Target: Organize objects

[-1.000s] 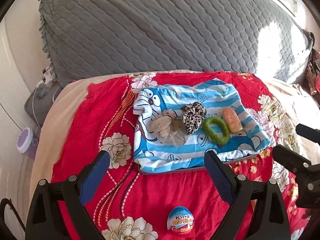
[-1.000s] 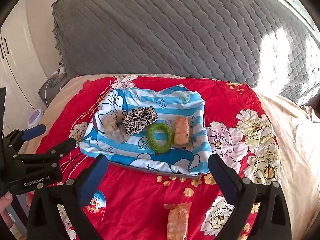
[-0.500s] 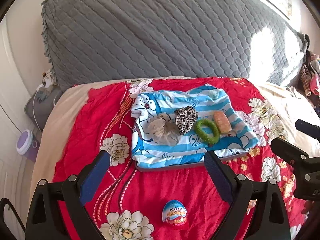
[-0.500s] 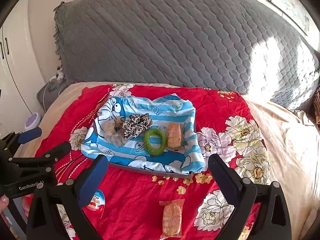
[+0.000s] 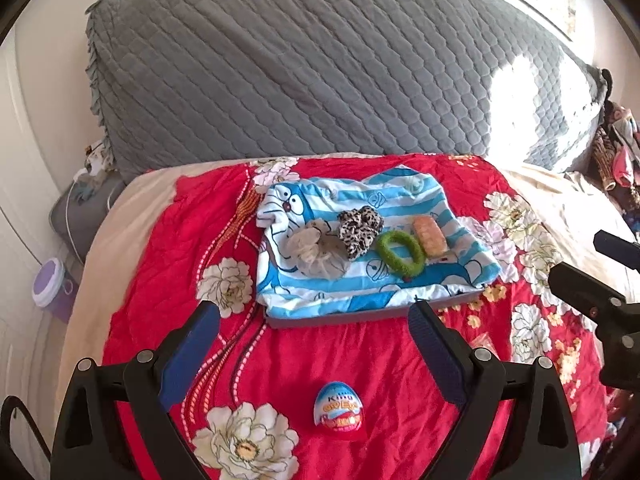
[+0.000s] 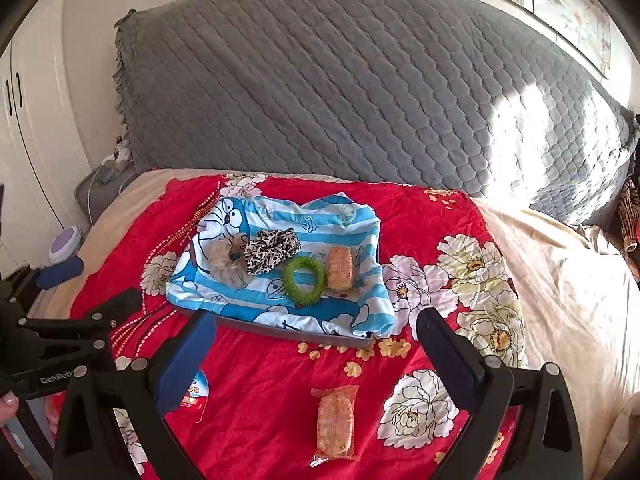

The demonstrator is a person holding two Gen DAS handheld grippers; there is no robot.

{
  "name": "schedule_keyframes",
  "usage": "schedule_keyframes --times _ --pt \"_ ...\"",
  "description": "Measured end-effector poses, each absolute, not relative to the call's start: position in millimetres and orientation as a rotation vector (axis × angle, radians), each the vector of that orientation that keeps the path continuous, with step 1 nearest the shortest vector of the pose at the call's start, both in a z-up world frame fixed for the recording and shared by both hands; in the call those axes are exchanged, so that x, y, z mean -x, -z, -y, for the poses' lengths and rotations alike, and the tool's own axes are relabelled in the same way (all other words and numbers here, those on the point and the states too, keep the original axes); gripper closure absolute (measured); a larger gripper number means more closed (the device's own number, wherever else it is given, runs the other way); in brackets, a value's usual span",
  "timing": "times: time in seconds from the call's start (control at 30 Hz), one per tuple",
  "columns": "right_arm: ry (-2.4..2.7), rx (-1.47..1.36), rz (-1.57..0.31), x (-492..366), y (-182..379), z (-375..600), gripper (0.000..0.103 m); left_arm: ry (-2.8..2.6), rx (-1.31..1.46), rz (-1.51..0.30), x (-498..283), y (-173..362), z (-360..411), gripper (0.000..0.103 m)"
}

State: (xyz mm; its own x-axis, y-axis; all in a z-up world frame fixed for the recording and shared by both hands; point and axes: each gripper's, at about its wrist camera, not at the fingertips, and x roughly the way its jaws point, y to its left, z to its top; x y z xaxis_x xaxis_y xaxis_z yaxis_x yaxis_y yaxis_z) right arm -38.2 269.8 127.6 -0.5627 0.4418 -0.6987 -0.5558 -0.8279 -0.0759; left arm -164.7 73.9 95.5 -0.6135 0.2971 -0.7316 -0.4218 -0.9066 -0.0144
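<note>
A blue-striped cartoon cloth [image 5: 400, 200] [image 6: 352, 220] covers a flat tray on the red floral bedspread. On it lie a beige scrunchie [image 5: 318, 250] [image 6: 228, 260], a leopard scrunchie [image 5: 358, 226] [image 6: 270, 248], a green ring [image 5: 400, 250] [image 6: 305, 275] and a wrapped snack [image 5: 429, 235] [image 6: 340, 266]. A chocolate egg [image 5: 338, 406] [image 6: 196, 394] lies between the fingers of my open left gripper [image 5: 312, 344]. A second wrapped snack [image 6: 335, 422] lies between the fingers of my open right gripper [image 6: 316, 350]. Neither gripper holds anything.
A grey quilted headboard cover [image 5: 320, 72] [image 6: 360, 88] rises behind the bed. A purple-lidded container [image 5: 50, 282] [image 6: 64, 240] stands on the floor at the left. Beige sheet [image 6: 568, 280] spreads to the right. White cabinet doors [image 6: 24, 120] stand far left.
Both grippers have drawn back from the cloth, so the tray and its items look smaller and farther. The egg and the loose snack sit higher between the fingers.
</note>
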Motion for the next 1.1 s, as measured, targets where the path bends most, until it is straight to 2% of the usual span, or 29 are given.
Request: schedule_keyframes --times 0.67,1.1 --pt "-2.379 0.951 -0.121 0 -147 -229 0.002 -2.543 1.114 -0.252 119 -77 -50 0.008" --pt "-2.385 0.957 -0.093 -11 -146 -211 0.002 -2.560 1.128 -0.197 101 -76 -32 0.008"
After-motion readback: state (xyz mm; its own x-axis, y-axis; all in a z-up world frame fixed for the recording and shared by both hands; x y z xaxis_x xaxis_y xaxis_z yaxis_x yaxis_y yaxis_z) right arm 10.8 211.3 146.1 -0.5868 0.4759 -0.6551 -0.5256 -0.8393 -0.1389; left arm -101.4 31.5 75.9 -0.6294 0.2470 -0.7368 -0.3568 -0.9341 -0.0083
